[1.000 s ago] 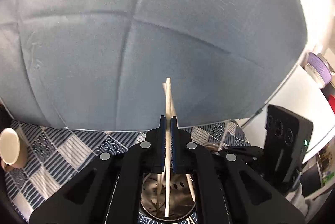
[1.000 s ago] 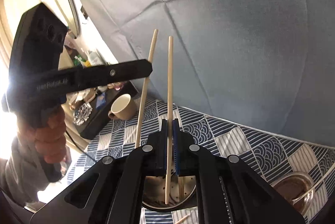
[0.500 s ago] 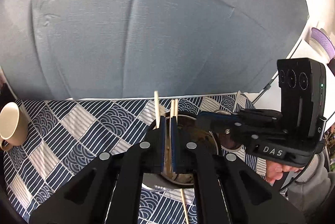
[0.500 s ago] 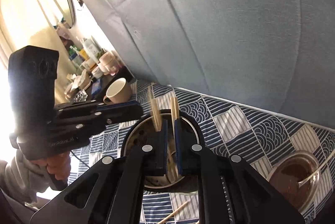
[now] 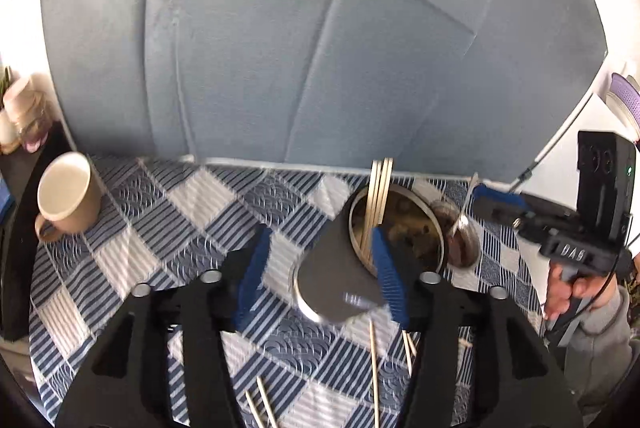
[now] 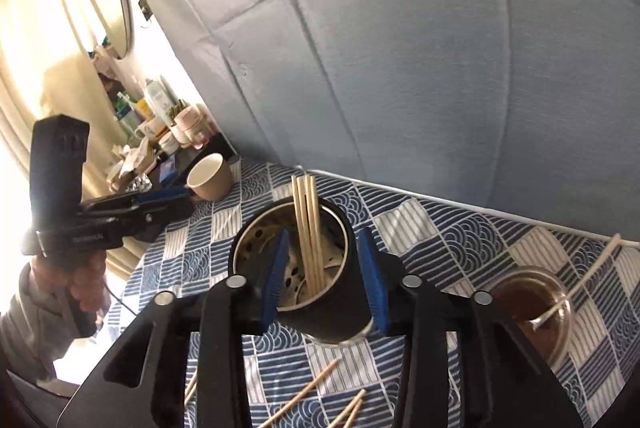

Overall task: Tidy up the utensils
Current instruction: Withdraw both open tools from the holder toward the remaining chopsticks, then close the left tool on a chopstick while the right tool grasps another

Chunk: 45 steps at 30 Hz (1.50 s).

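Both tongs are caught opening, and nothing is pinched in either. In the right wrist view, the right gripper (image 6: 326, 274) is seen with its blue pads parted around the upper wall of the black utensil holder (image 6: 352, 308), without pressing on it; 4 chopsticks (image 6: 308, 228) stand together inside the holder, leaning toward its 12 o'clock rim. In the left wrist view, the left gripper (image 5: 320, 276) is spread wide over the checked tablecloth (image 5: 160, 228), with only cloth and the holder's side between its pads, and the holder lies at about 2 o'clock from its fingertips. The step in hand is judged to be the release of the sticks into the holder. It is done well if the pads are opened fully before either tool is drawn away, and if the withdrawal is made straight up and back, so that the standing bundle is not clipped and the holder is not tipped. More loose chopsticks (image 6: 304, 394) are left on the cloth at 6 o'clock of the holder, so several pickups are judged to remain. The glass bowl (image 6: 532, 308) with a spoon, at 3 o'clock of the holder, and the beige mug (image 5: 68, 195), at 10 o'clock in the left view, should be kept clear of.
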Tool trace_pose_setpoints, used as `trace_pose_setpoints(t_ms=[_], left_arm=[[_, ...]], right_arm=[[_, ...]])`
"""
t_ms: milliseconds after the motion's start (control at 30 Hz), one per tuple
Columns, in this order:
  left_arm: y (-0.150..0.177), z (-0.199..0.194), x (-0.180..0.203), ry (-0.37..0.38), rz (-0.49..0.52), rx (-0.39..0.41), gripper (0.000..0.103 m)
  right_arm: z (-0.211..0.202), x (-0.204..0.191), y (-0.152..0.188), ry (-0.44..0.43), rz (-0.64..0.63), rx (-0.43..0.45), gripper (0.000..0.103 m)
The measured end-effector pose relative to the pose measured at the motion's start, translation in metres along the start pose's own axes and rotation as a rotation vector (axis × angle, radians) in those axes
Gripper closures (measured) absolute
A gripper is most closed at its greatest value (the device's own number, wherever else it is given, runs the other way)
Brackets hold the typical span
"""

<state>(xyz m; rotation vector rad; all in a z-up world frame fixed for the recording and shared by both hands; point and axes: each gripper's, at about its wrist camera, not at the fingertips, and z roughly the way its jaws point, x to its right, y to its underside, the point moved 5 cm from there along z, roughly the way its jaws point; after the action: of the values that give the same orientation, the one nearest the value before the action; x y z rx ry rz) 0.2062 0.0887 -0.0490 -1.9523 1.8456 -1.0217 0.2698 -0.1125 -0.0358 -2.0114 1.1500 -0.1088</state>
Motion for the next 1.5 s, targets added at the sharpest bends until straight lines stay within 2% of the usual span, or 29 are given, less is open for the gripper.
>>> trace_pose_setpoints(t_ms=[267, 533, 667, 900, 1267, 1500], left_arm=[[0.045, -0.001, -0.025, -0.047, -0.069, -0.092, 0.035], [0.087, 0.004, -0.043, -0.116, -0.06, -0.198, 0.027], [0.115, 0.01, -0.052, -0.124, -0.082, -0.253, 0.026], [0.158, 0.021, -0.069, -0.173, -0.102, -0.355, 0.026], [0.185, 0.029, -0.082, -0.241, -0.125, -0.431, 0.026], [0.19, 0.039, -0.082, -0.252, -0.124, -0.462, 0.026]], right_arm=[[-0.012, -0.001, 0.024, 0.035, -0.01, -0.034, 0.052], [-0.011, 0.005, 0.057, 0.069, -0.006, -0.107, 0.045], [-0.007, 0.006, 0.076, 0.071, 0.0, -0.143, 0.041], [0.001, 0.021, 0.117, 0.1, 0.023, -0.233, 0.041], [0.008, 0.052, 0.196, 0.177, -0.003, -0.455, 0.041], [0.014, 0.06, 0.208, 0.193, -0.021, -0.508, 0.041]])
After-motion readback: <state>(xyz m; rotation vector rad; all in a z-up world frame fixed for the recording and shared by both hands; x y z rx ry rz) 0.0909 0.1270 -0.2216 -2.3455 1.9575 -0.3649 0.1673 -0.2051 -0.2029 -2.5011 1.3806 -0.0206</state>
